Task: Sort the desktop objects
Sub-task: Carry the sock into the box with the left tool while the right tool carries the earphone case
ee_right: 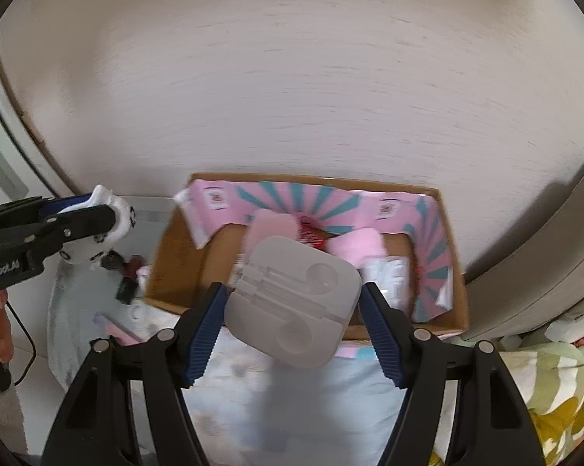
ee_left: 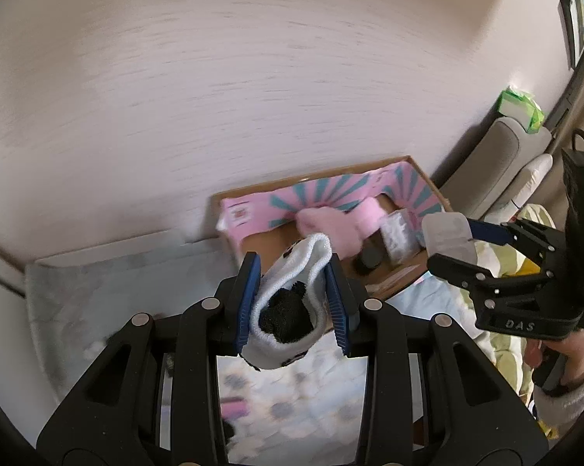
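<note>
Here, white-and-black sock (ee_left: 288,306) in left jaws, frosted earbud case (ee_right: 296,303) in right jaws.

Box against the wall, both grippers in front of it

The cardboard box (ee_right: 453,272) sits at twelve o'clock; the earphone case (ee_right: 294,303) hangs before its near edge, the sock (ee_right: 113,229) at nine o'clock, the cushion (ee_right: 544,256) at three.

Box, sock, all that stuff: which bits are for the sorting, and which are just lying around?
For the sorting:
sock
clear case
box
pink things in the box

Just lying around:
green packet
floral cloth
grey cushion
</note>
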The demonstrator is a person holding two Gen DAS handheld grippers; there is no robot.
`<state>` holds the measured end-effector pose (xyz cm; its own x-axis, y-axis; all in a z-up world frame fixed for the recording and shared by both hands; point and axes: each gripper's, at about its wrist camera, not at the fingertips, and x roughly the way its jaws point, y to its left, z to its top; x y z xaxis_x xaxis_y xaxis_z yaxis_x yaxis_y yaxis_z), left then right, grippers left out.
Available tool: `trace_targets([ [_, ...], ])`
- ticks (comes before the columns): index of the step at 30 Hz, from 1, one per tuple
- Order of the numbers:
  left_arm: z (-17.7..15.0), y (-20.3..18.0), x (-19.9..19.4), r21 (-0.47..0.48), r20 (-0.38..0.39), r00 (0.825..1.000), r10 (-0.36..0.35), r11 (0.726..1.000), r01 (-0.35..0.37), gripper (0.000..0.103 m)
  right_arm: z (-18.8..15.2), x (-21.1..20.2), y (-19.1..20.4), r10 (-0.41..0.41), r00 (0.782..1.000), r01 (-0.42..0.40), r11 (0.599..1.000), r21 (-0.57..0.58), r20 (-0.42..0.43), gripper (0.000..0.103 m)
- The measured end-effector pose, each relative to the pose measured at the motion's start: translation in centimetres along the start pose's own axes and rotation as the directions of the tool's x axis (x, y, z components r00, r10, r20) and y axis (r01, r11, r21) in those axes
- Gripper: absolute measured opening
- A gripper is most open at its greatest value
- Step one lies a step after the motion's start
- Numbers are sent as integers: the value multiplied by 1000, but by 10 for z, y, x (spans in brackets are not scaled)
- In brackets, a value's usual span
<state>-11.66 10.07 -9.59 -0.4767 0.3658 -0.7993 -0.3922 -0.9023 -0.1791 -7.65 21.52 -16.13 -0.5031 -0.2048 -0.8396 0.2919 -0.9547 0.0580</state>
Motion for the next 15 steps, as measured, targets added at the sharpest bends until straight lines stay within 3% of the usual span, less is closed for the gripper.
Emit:
trace_targets([
  [15, 16, -64, 81, 29, -99, 995, -33, 999, 37, 31, 4, 36, -75, 27, 998, -26, 999, 24, -57, 66],
])
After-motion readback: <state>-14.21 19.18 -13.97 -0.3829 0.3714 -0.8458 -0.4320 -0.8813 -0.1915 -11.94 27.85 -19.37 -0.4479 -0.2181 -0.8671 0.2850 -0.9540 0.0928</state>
